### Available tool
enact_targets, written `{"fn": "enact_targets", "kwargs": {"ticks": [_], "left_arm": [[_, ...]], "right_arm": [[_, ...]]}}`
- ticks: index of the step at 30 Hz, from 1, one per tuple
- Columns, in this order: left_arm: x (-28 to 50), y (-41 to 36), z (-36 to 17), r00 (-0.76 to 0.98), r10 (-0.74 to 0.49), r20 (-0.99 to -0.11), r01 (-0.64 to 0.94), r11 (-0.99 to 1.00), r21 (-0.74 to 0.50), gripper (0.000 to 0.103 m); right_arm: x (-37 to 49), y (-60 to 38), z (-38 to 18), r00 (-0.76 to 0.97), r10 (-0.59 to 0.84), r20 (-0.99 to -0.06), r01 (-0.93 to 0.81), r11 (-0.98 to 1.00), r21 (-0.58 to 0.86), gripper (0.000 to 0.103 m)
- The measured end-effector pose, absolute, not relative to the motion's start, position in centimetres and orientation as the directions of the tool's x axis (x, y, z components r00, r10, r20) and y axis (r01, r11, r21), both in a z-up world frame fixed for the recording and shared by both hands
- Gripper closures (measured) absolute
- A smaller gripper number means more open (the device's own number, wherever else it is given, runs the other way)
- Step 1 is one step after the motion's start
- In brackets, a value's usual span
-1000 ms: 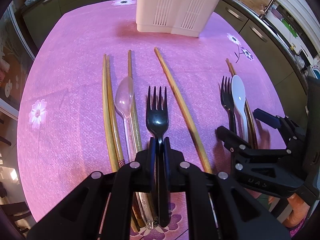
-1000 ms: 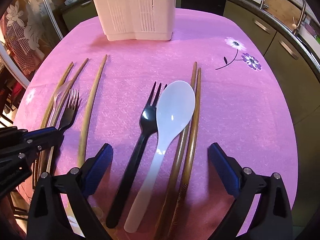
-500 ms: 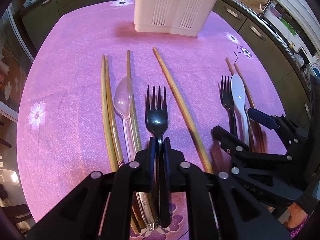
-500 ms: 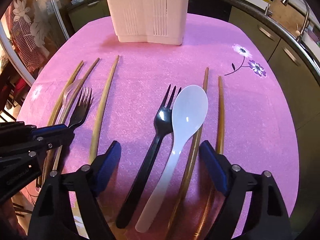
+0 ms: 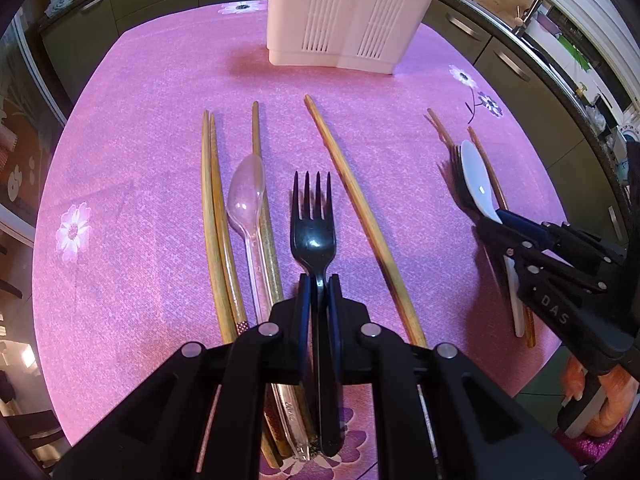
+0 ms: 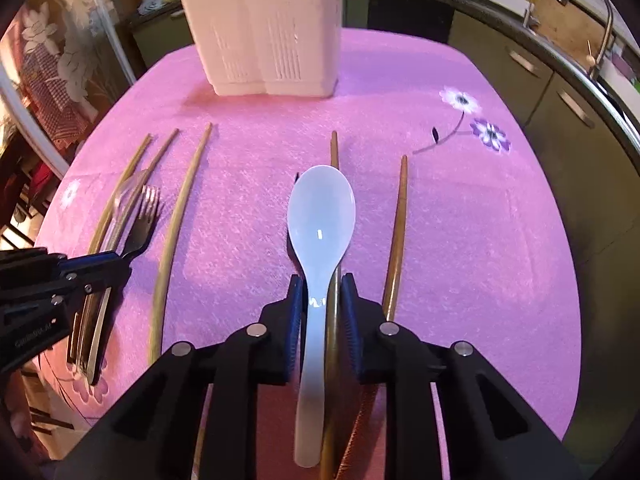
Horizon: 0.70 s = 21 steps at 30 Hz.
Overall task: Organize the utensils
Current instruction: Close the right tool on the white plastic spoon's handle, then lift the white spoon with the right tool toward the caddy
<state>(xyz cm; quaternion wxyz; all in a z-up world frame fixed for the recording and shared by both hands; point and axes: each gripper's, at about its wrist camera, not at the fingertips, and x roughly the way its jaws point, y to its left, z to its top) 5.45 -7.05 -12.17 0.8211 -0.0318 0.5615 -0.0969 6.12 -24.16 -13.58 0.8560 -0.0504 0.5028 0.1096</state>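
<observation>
Left gripper (image 5: pixel 319 292) is pinching the handle of a black plastic fork (image 5: pixel 313 224), tines pointing toward the white utensil caddy (image 5: pixel 352 12) standing at the far side of the pink tablecloth (image 5: pixel 132 184). Right gripper (image 6: pixel 319 300) is closing narrowly on the white spoon (image 6: pixel 320 216), bowl facing up, with a brown chopstick (image 6: pixel 334 148) and a second black fork (image 5: pixel 460 184) lying under or against it; whether those are also being clamped cannot be told. Clear plastic spoon (image 5: pixel 246 196) is lying among the bamboo chopsticks (image 5: pixel 212 216) just left of the held fork; one more chopstick (image 5: pixel 360 216) is lying just to its right.
</observation>
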Motion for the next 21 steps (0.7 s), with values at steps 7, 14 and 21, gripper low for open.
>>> {"fn": "enact_targets", "kwargs": {"ticks": [7,14,21], "left_arm": [[5.5,-7.0,-12.2,0.350,-0.198,-0.916,0.124,0.979,-0.164,0.094],[5.6,-7.0,-12.2,0.349,-0.202,-0.915,0.130,0.978,-0.166,0.094],[5.6,-7.0,-12.2,0.350,-0.203,-0.914,0.133,0.977,-0.166,0.094]], "right_arm": [[5.8,-25.1,-13.0,0.465,0.189,-0.865,-0.277,0.959,0.060,0.045],[5.8,-25.3,-12.2,0.501,0.178,-0.847,-0.265,0.963,0.046,0.070],[5.9,-23.8,-13.0,0.460,0.204,-0.864,-0.311,0.948,0.059,0.079]]}}
